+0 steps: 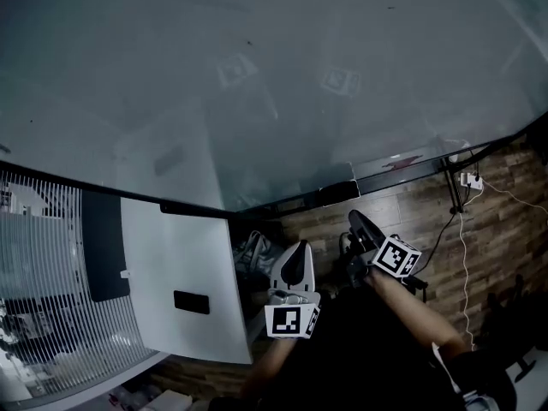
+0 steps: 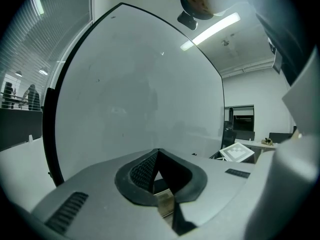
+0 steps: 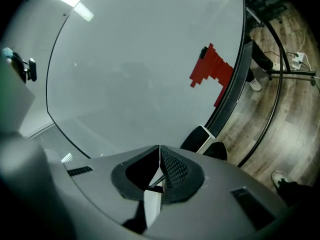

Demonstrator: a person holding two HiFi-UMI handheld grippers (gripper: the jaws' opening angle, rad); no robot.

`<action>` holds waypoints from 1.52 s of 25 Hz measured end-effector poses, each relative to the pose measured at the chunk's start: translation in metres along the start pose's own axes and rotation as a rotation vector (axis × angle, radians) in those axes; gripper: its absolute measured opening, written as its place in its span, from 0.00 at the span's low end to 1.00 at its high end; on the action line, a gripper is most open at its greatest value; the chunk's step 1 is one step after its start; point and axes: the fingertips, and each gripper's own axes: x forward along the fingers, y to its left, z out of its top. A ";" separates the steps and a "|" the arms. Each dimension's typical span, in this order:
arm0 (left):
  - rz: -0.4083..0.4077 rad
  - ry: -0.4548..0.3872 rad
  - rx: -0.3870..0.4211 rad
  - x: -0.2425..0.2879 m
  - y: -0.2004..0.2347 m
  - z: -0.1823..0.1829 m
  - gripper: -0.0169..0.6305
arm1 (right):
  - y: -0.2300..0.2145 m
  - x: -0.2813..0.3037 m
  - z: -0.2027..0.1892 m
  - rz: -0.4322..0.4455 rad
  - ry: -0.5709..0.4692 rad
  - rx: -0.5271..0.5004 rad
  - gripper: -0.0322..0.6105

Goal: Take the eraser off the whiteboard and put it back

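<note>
The whiteboard point(image 1: 257, 75) fills the upper head view. The eraser point(image 1: 336, 193), a dark block, sits at the board's lower edge; in the right gripper view the eraser point(image 3: 198, 139) shows a black face and a white side, just beyond my jaws. My right gripper point(image 1: 355, 218) hangs below the eraser, shut and empty, apart from it. The right gripper point(image 3: 159, 148) shows its tips meeting. My left gripper point(image 1: 295, 248) is lower and to the left, also shut with nothing in it. The left gripper point(image 2: 158, 151) faces the bare board point(image 2: 140, 99).
A red mark point(image 3: 212, 74) is on the board near its lower frame. A white panel point(image 1: 180, 281) with a dark handle stands at the left, beside slatted blinds point(image 1: 51, 264). Wooden floor point(image 1: 497, 221) with a power strip point(image 1: 471, 180), cable and black stand leg point(image 1: 452, 187) lies at the right.
</note>
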 end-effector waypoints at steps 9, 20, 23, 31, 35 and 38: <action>0.022 0.009 -0.013 0.017 0.003 -0.002 0.03 | -0.036 0.023 -0.011 0.000 0.056 0.106 0.12; 0.040 0.038 -0.023 0.021 0.006 -0.010 0.03 | -0.064 0.043 -0.023 -0.010 0.097 0.208 0.35; 0.042 0.045 -0.023 0.022 0.005 -0.012 0.03 | -0.070 0.049 -0.026 -0.011 0.096 0.245 0.38; 0.055 0.056 -0.040 0.022 0.011 -0.015 0.03 | -0.071 0.064 -0.027 0.011 0.093 0.276 0.42; 0.067 0.057 -0.044 0.023 0.016 -0.014 0.03 | -0.074 0.071 -0.029 0.004 0.094 0.304 0.42; 0.066 0.058 -0.046 0.025 0.016 -0.014 0.03 | -0.080 0.075 -0.028 -0.006 0.093 0.336 0.42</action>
